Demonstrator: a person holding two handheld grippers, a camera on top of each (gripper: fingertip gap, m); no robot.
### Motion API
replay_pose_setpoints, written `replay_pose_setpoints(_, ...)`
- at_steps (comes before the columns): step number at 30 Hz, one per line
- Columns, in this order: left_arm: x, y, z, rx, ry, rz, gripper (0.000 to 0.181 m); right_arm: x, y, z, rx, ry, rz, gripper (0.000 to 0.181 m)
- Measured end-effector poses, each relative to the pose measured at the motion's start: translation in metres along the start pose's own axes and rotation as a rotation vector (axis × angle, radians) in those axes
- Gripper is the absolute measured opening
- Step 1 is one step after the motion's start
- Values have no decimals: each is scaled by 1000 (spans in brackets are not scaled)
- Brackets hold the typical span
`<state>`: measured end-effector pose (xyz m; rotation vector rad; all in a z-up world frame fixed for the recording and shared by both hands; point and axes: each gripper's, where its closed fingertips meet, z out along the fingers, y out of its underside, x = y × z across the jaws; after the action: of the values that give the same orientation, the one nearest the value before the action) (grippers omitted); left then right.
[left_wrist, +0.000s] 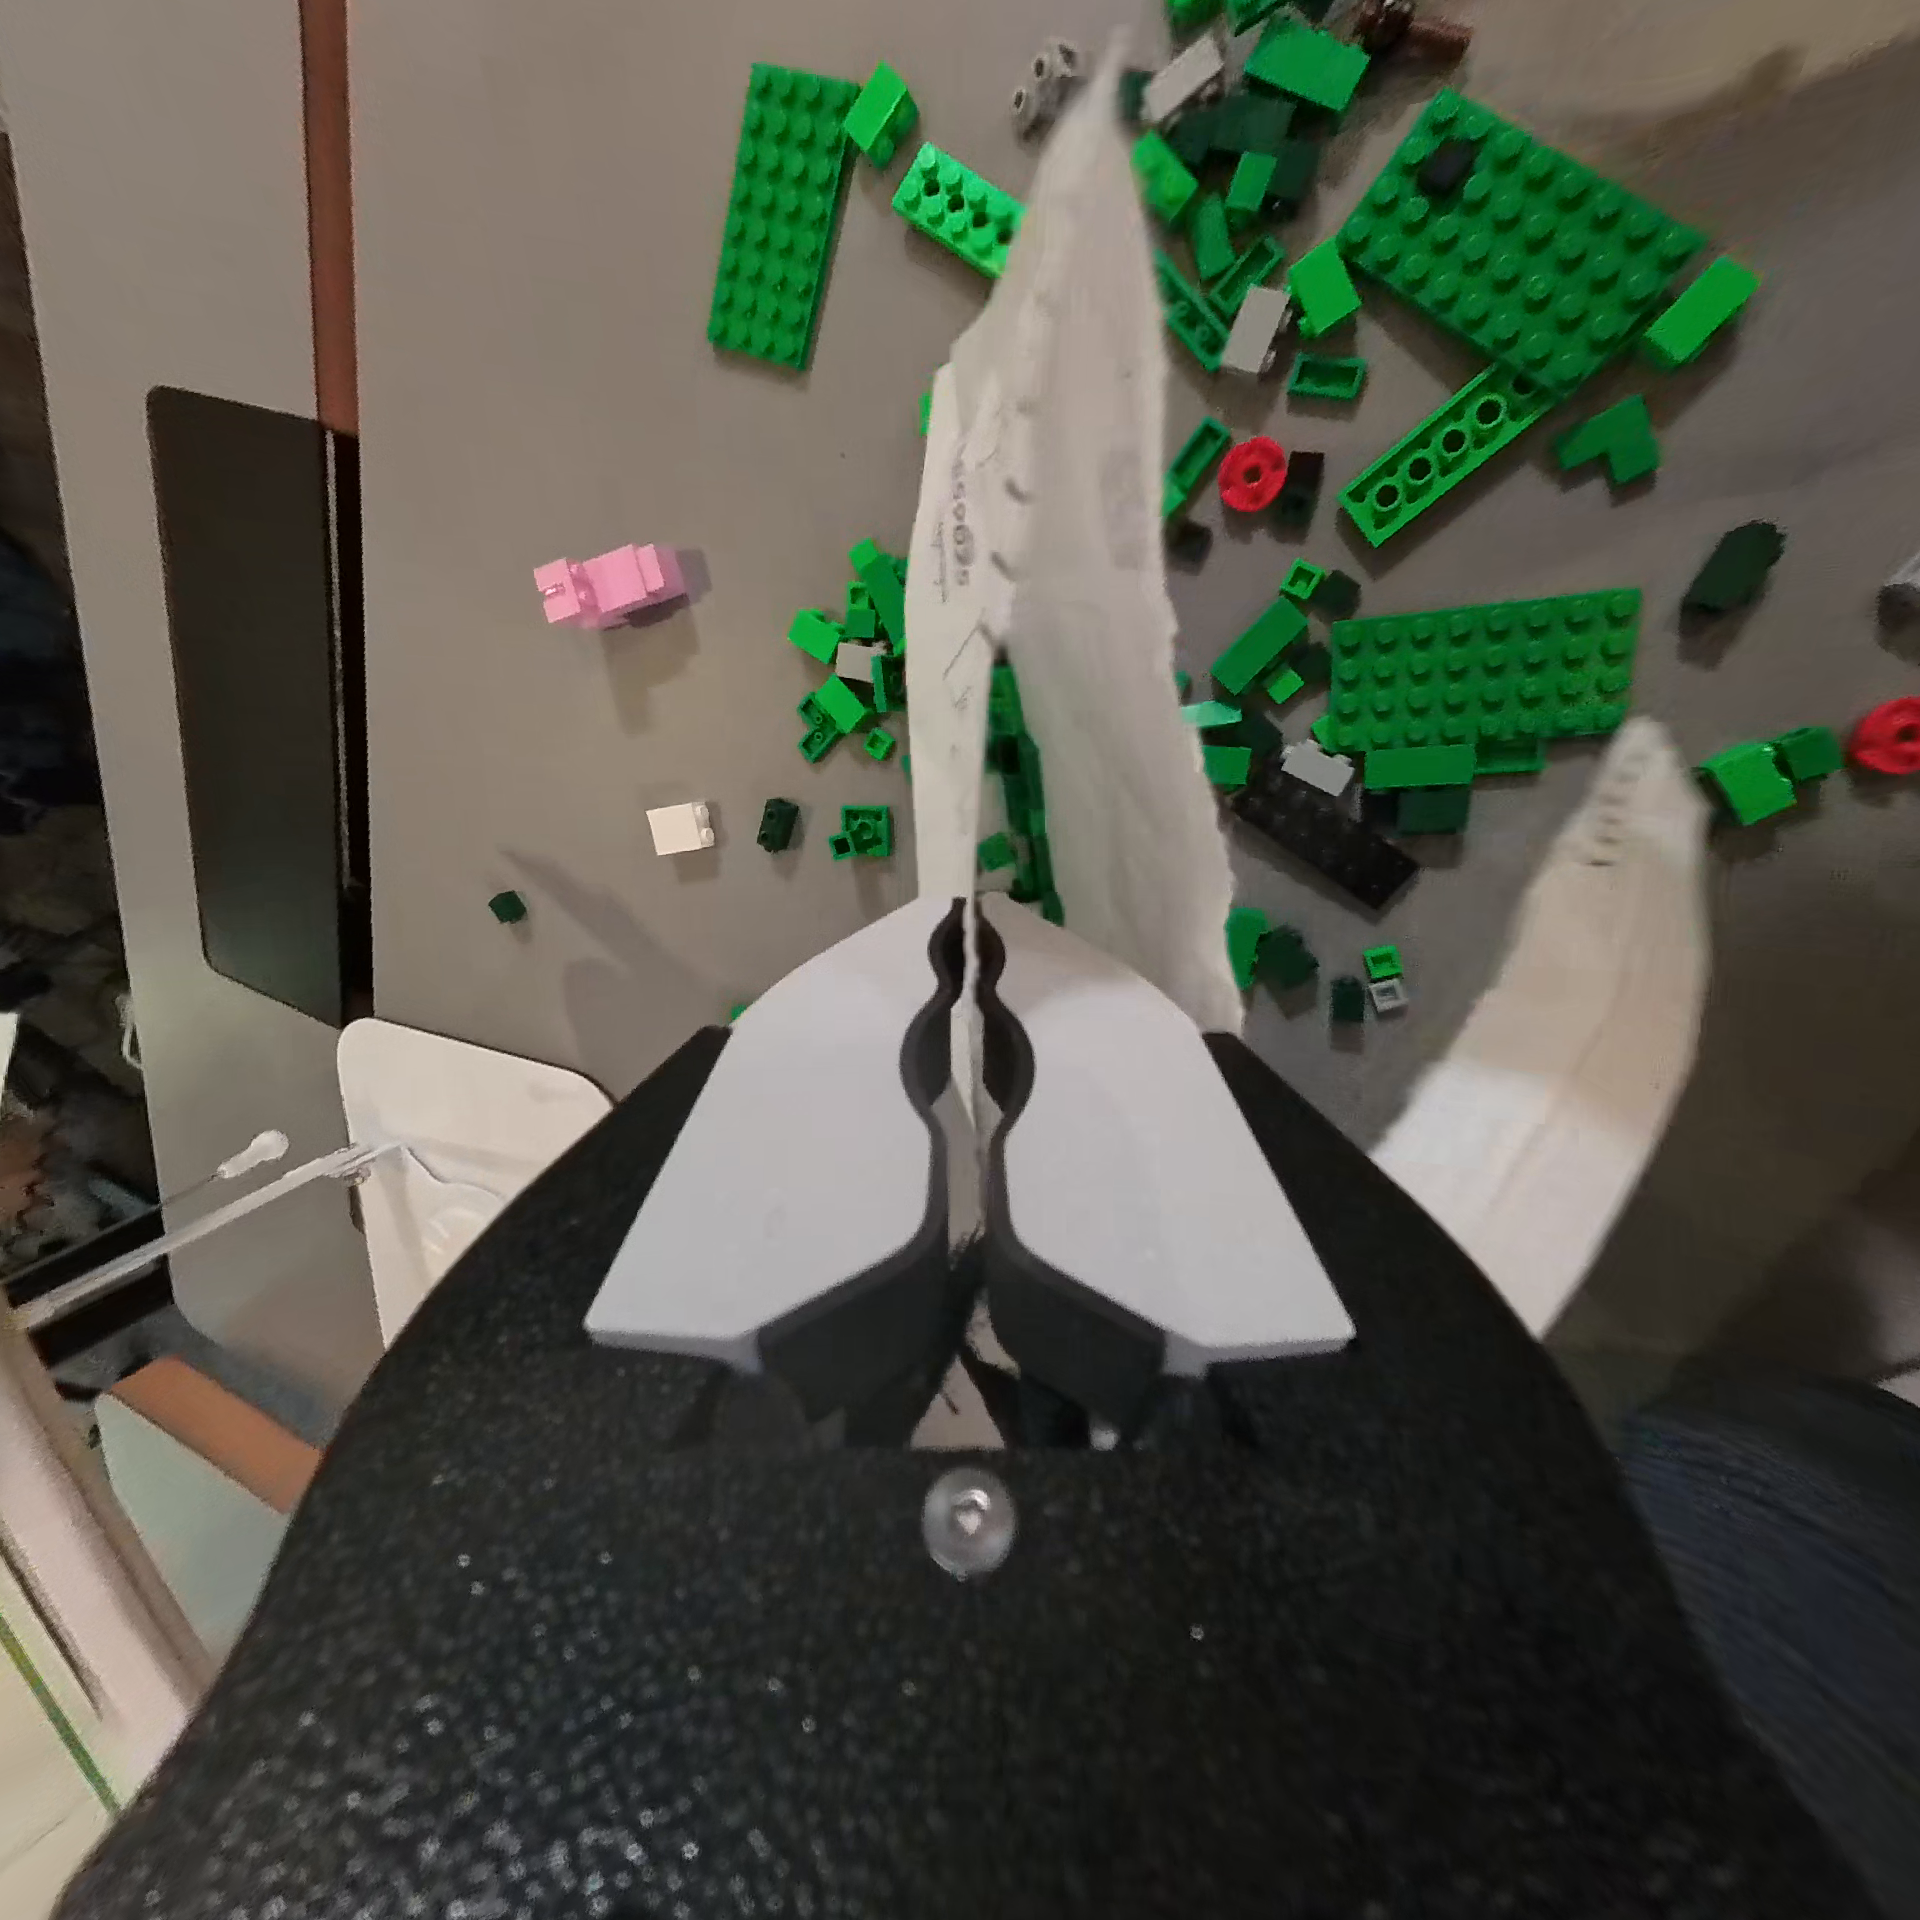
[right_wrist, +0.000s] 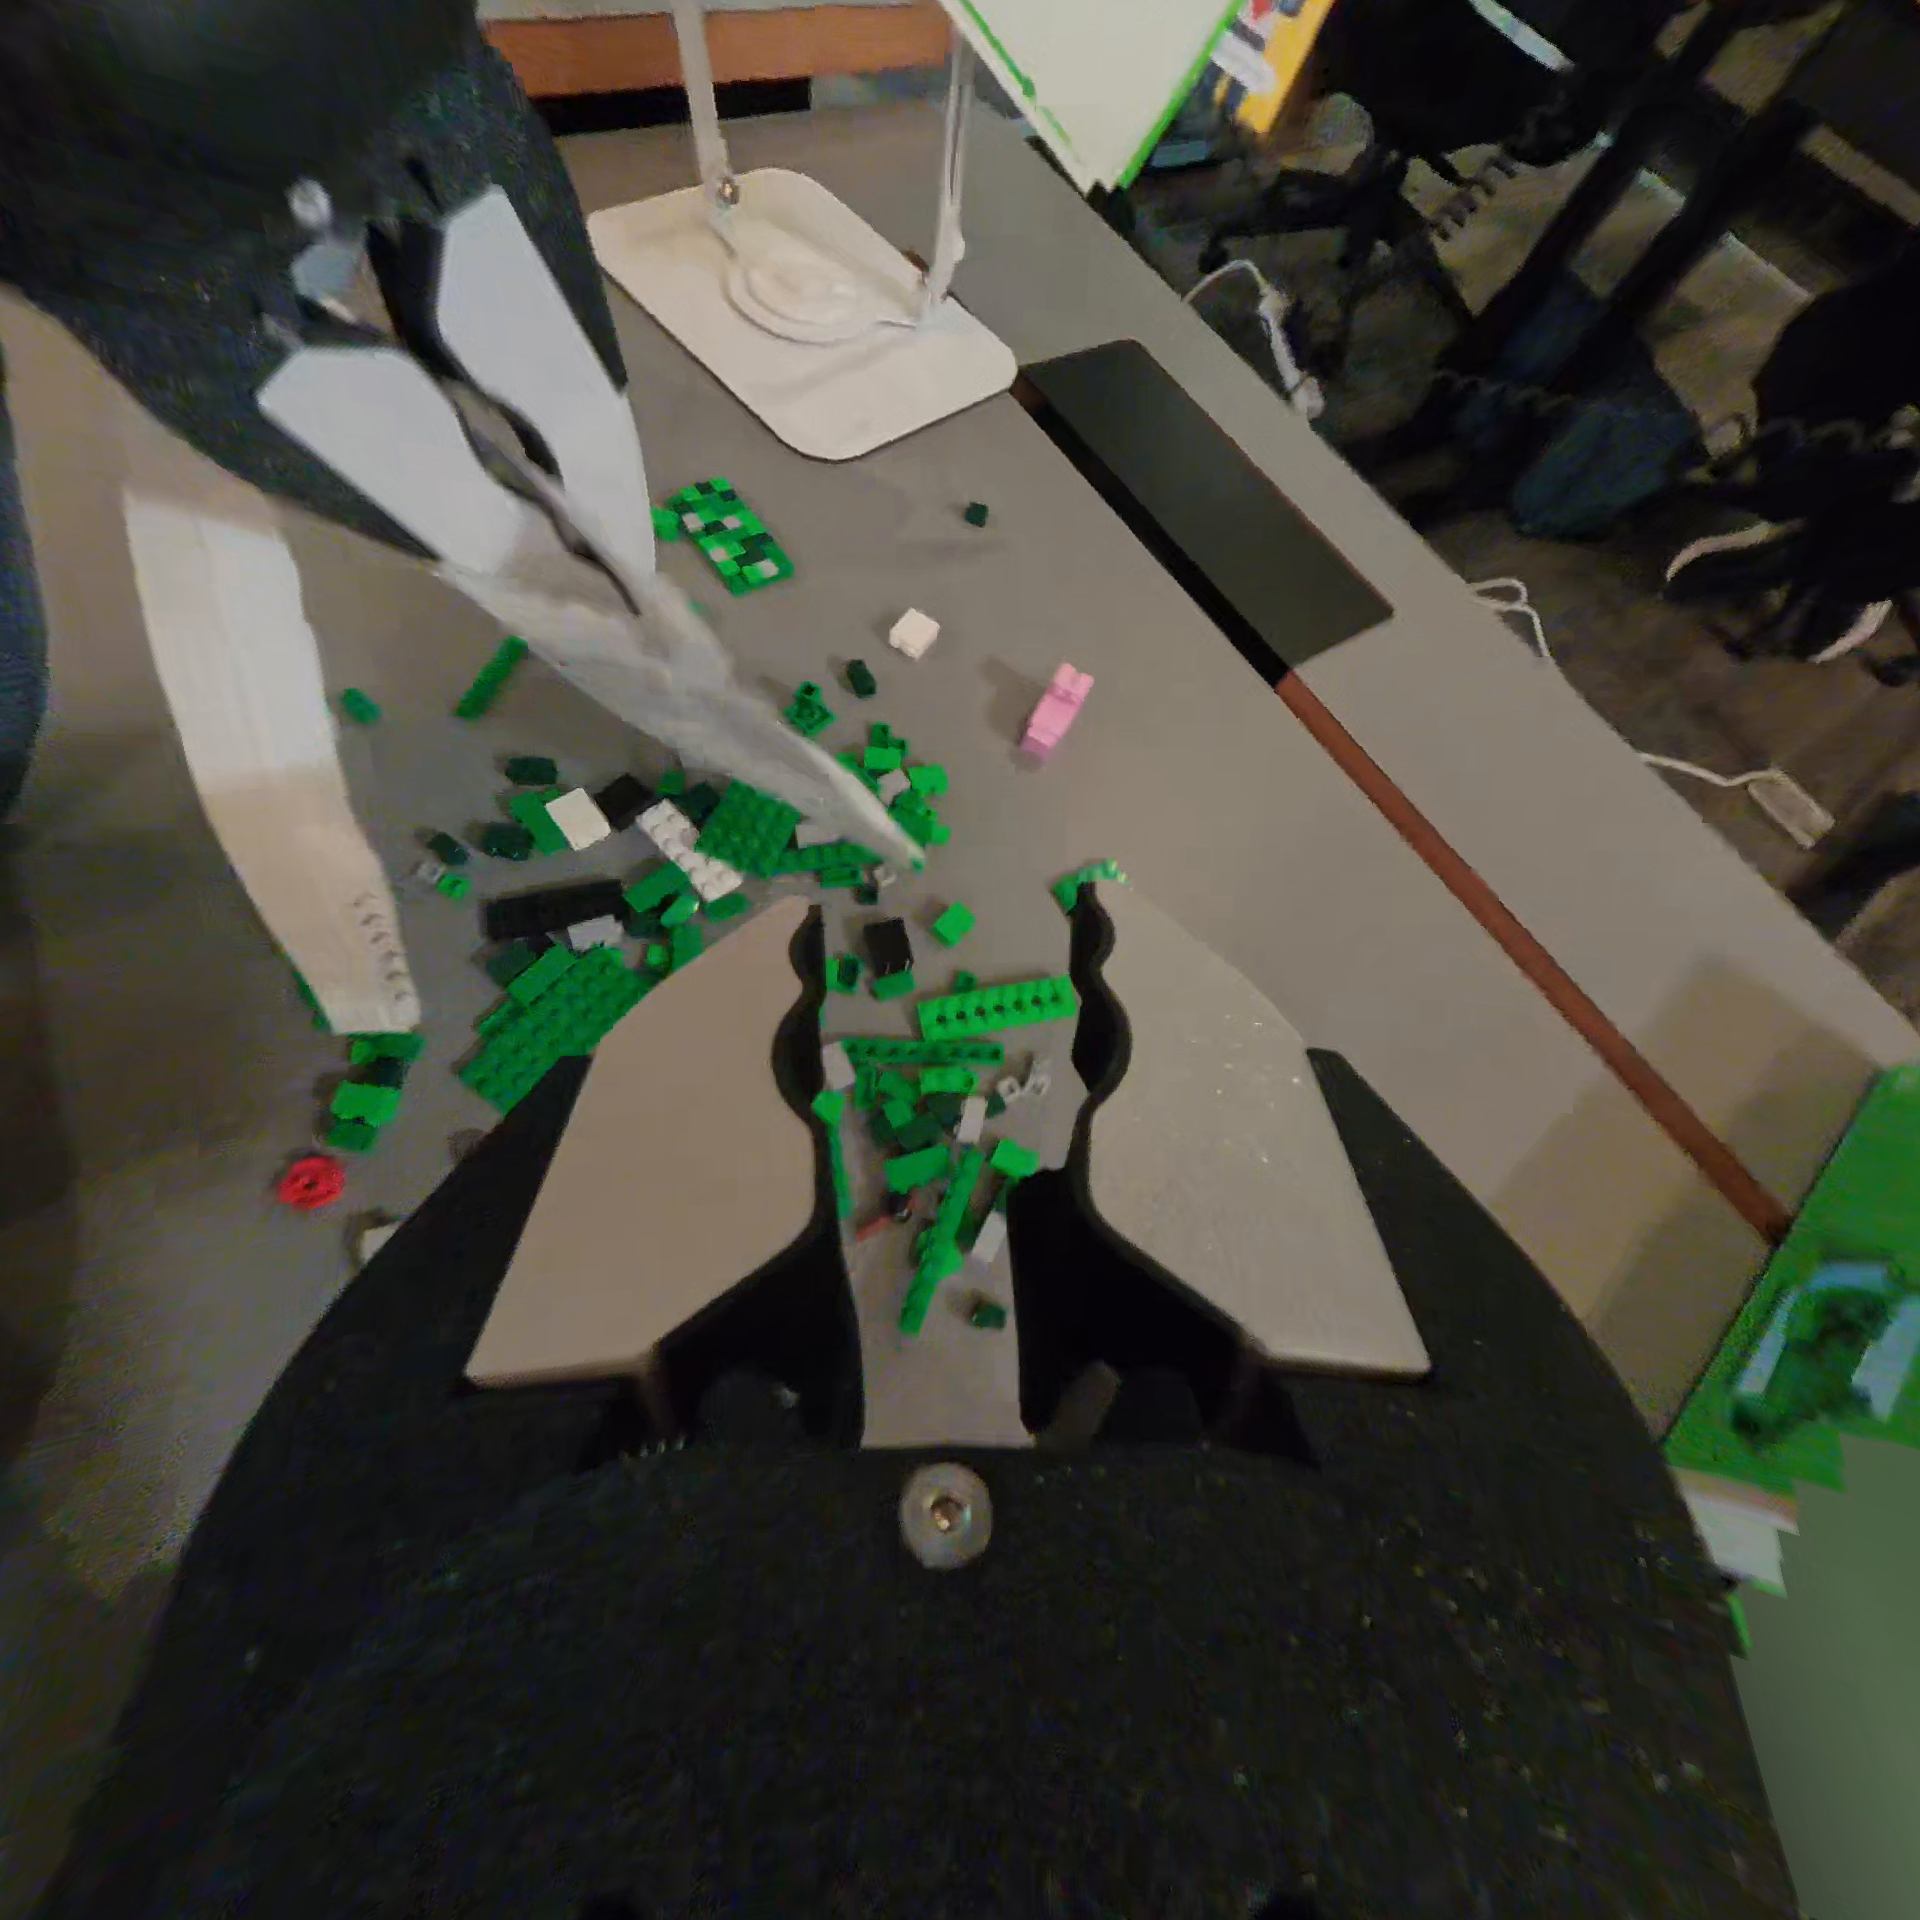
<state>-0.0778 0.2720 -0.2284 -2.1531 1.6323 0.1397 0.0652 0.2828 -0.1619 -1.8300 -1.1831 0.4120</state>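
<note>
**Left tool clamped on torn paper bag; right tool spread over loose bricks**

From my remote station, I note the left tool (left_wrist: 971, 920) pinched tight on a torn white paper bag (left_wrist: 1081, 582), which hangs above the grey counter (left_wrist: 540, 312). Left of the bag lie a small pink brick pig (left_wrist: 613, 584) and a white cube brick (left_wrist: 681, 829); a white lamp base (left_wrist: 457, 1122) sits near the counter's edge. Green studded plates (left_wrist: 781, 213) and scattered green bricks lie beneath and right of the bag. A second white paper strip (left_wrist: 1558, 1039) curves at the right. My right tool (right_wrist: 945, 914) hovers with its jaws wide apart, holding nothing, above a long green holed beam (right_wrist: 995, 1006) and a small brick heap (right_wrist: 925, 1143).
</note>
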Motion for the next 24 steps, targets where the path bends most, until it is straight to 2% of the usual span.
replay_pose_setpoints(2,1,2,-2,6,6,6,0,-8,27,-9,-51,-4,27,34)
replay_pose_setpoints(4,1,5,-3,9,8,11,0,-21,74,-13,-168,-39,59,29)
replay_pose_setpoints(6,1,8,-5,9,2,23,0,-22,123,-16,-265,2,100,27)
replay_pose_setpoints(8,2,10,-8,8,-5,30,0,-29,153,-16,-229,-36,192,26)
replay_pose_setpoints(10,1,12,-9,-4,-24,32,0,-37,168,-13,-165,-86,294,26)
replay_pose_setpoints(12,-5,19,-10,-59,-75,10,0,-40,190,-12,-208,-72,319,27)
replay_pose_setpoints(14,-7,21,-10,-93,-96,5,0,-43,202,-10,-235,-75,307,27)
replay_pose_setpoints(18,-4,16,-10,-85,-94,35,0,-45,202,-4,-176,-160,341,25)
replay_pose_setpoints(24,0,10,-15,-74,-120,78,0,-41,202,-1,-159,-165,345,18)
